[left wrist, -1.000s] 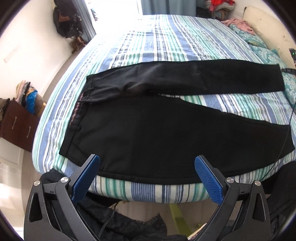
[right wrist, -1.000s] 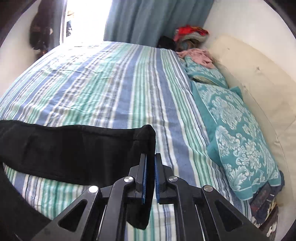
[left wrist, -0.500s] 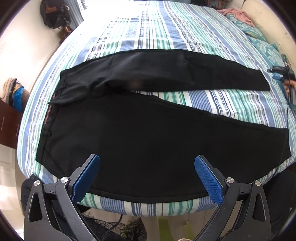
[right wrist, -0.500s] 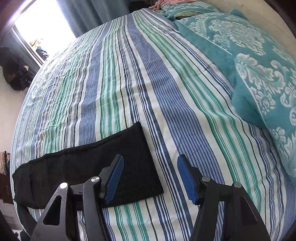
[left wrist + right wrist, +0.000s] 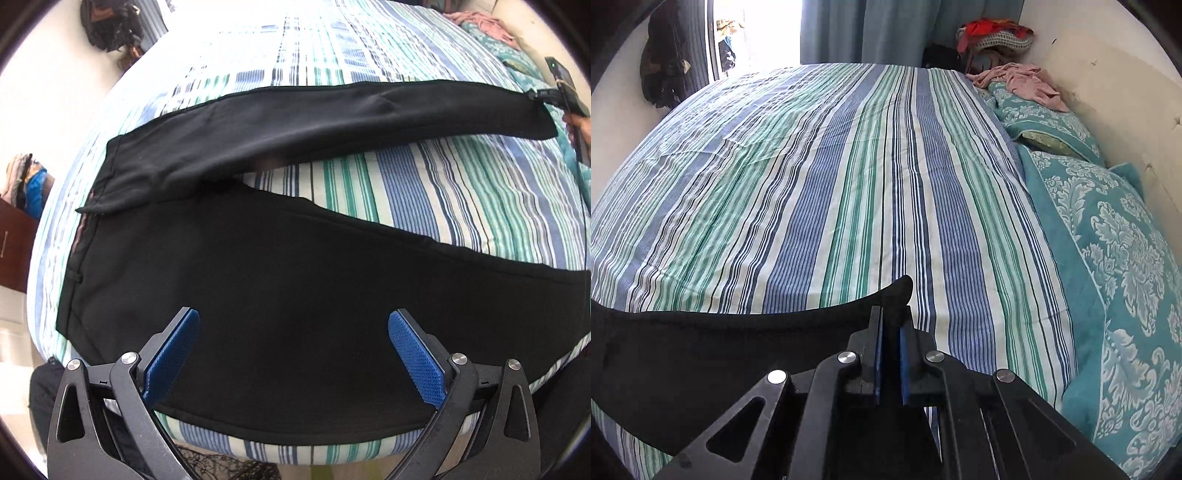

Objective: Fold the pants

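Close to us, the left gripper [image 5: 293,347] hangs over the near leg of the black pants [image 5: 295,295]. Its blue fingers [image 5: 415,356] stand wide apart and hold nothing. It has come down lower and closer to the cloth than it was a second ago.

The pants lie spread on the striped bed [image 5: 461,195]. The waist is at the left and the two legs go off to the right, with a strip of bed showing between them.

Farther away, at the right, the right gripper [image 5: 889,360] has pinched the end of the far leg [image 5: 738,332] between its pads. Half a second ago it was open over that cuff. Now it is closed tight on it again, and the corner of the cloth pokes up past the pads.

That likely means the far leg is ready to be lifted and laid over the near leg, which would be the first fold.

Past the pants, the teal pillows [image 5: 1126,258] sit by the wall.
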Tool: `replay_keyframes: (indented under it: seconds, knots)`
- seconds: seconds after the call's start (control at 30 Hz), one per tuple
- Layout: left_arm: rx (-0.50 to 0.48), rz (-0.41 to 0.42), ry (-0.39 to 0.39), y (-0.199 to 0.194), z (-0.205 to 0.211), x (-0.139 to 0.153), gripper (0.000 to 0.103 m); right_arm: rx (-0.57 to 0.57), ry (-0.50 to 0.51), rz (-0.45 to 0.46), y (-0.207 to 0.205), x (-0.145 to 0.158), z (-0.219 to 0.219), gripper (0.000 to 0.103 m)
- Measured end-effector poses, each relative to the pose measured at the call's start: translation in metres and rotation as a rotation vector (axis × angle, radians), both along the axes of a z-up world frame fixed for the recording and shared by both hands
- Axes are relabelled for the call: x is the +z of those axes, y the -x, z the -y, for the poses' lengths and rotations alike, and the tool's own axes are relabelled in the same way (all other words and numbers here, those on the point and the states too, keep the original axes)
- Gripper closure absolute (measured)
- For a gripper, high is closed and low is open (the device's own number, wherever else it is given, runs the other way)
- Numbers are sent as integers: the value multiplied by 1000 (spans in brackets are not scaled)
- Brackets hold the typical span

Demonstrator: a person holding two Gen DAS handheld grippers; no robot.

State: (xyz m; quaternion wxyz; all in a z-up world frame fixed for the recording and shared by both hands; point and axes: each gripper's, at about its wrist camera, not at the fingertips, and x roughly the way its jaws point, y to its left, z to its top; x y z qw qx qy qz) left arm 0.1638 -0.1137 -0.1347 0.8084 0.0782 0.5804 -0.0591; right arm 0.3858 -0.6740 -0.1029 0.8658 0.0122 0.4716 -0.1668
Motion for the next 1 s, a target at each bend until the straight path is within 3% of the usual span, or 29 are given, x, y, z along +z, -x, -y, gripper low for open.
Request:
replay_keyframes:
  seconds: [0.1,0.17,0.2,0.27,0.33,0.4,0.5,0.53,0.57,0.6,0.67,0.73,0.8,0.87,1.0]
  knots:
    - [18,-10,-22,-6,0,-8,1,-56,15,-115,-7,-56,-3,92]
    - [35,-20,-22,-16,-7,-10,1,-121,9,-190,5,-92,2,65]
    - [47,-6,-19,-23,-14,-7,1,-160,15,-176,16,-100,3,60]
    - [79,60,-34,-44,-29,1,1,-238,34,-93,35,-91,4,28]
    - [115,148,-50,-78,-48,9,1,-279,64,-27,52,-74,-2,26]
    - [153,205,-61,-127,-65,5,1,-245,59,37,61,-51,-20,26]
    - [157,126,-85,-208,-79,-33,1,-170,-43,117,77,-24,-56,25]
    - [193,108,-165,-230,-87,-51,0,-148,-88,140,87,-18,-69,23]
    - [260,87,-308,-248,-97,-74,0,-122,-136,162,96,-15,-86,21]
    - [330,65,-377,-260,-113,-92,0,-98,-183,177,108,-13,-102,20]
    - [467,108,-189,-262,-146,-90,0,-61,-246,181,133,-13,-132,18]
    - [542,76,-144,-263,-160,-86,0,-46,-275,176,165,-16,-160,18]
    - [560,89,-189,-253,-161,-75,2,-65,-279,177,202,-21,-182,18]
    - [506,137,-141,-228,-154,-56,2,-91,-280,176,236,-26,-203,17]
    - [241,167,22,-140,-109,-36,1,-143,-304,134,292,-41,-239,16]
